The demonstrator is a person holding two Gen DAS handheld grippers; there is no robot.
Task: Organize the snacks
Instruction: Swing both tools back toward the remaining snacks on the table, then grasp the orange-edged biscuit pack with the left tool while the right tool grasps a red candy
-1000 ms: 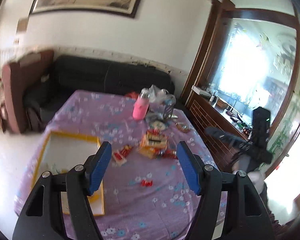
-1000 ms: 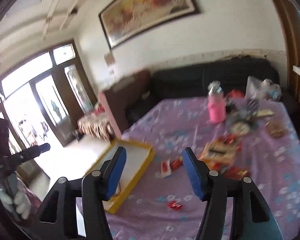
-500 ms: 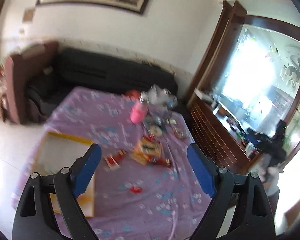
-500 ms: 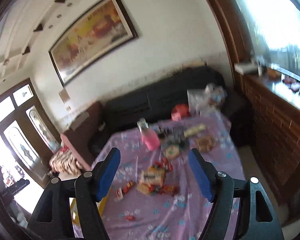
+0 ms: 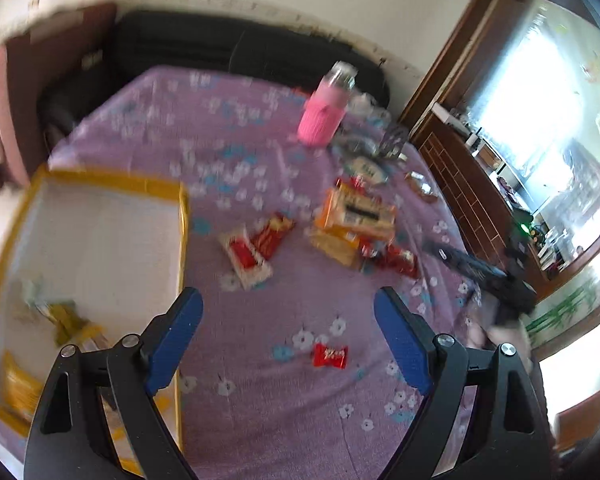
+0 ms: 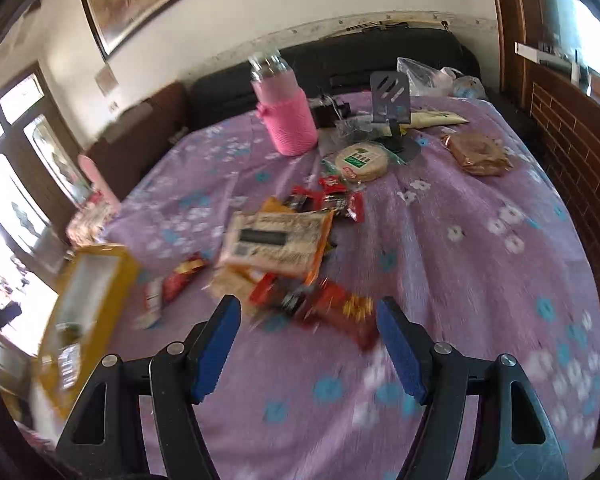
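Snacks lie scattered on a purple flowered tablecloth (image 5: pixel 260 420). In the left wrist view a small red candy (image 5: pixel 330 356) lies on the cloth below my left gripper (image 5: pixel 288 332), which is open and empty. Farther off lie a red-and-white packet (image 5: pixel 246 256), a red packet (image 5: pixel 274 232) and an orange packet pile (image 5: pixel 354 216). A yellow-rimmed tray (image 5: pixel 108 182) at the left holds a few packets (image 5: pixel 60 314). My right gripper (image 6: pixel 308 344) is open and empty, just short of blurred red wrappers (image 6: pixel 332 304) and a large orange packet (image 6: pixel 278 240).
A pink-sleeved bottle (image 6: pixel 288 120), a round green-labelled pack (image 6: pixel 362 160), a grey stand (image 6: pixel 392 100) and a brown packet (image 6: pixel 478 152) sit at the table's far end. A black sofa (image 5: pixel 220 48) runs behind the table. A wooden cabinet (image 6: pixel 572 128) lines the right side.
Both grippers have dropped toward the table and tilted down, so the snacks look closer. Both pairs of jaws stand wider than a second ago.
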